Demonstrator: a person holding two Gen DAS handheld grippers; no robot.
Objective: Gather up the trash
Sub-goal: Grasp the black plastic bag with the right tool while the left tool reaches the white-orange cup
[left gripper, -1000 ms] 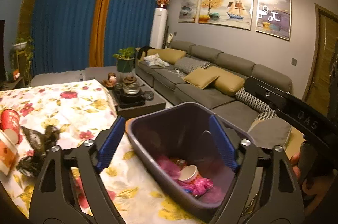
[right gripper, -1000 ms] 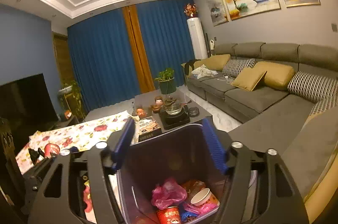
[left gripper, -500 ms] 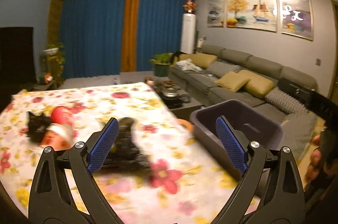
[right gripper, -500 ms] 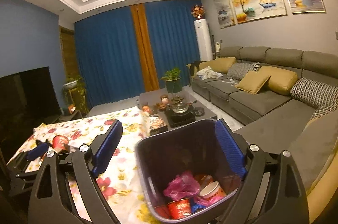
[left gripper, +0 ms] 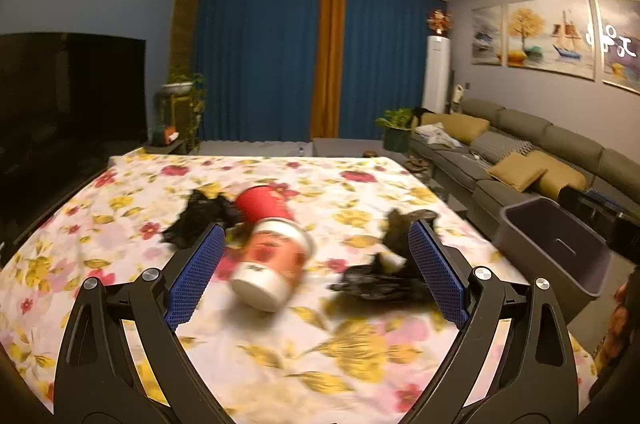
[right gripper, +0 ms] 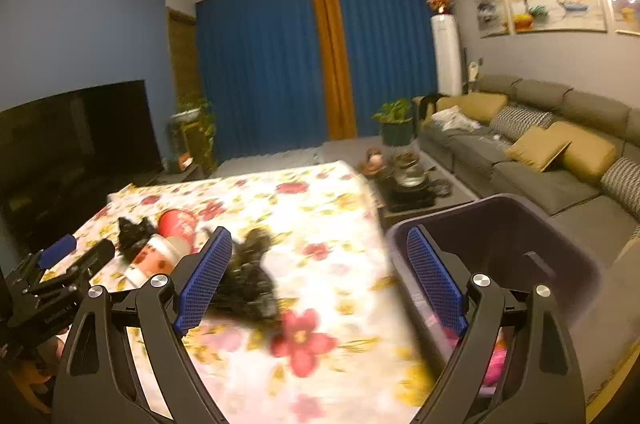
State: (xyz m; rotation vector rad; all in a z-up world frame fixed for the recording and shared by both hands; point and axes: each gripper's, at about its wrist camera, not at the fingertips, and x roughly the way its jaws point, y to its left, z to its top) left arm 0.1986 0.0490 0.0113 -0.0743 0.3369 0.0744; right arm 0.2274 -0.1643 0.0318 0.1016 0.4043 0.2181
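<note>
The flowered table (left gripper: 360,344) fills the lower frame. My dark bin (right gripper: 500,244) sits at lower right, off the table edge, with pink trash (right gripper: 494,364) inside. Two paper cups (left gripper: 276,256) and black crumpled bags (left gripper: 384,276) lie mid-table. My left gripper (left gripper: 312,276) and right gripper (right gripper: 320,276) have just been opening; both gape wide, gripping nothing.

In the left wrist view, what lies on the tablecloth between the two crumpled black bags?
Two cups lying on their sides, a red one behind and a red-and-white one in front, blurred. They lie between the left black bag and the right black bag.
</note>
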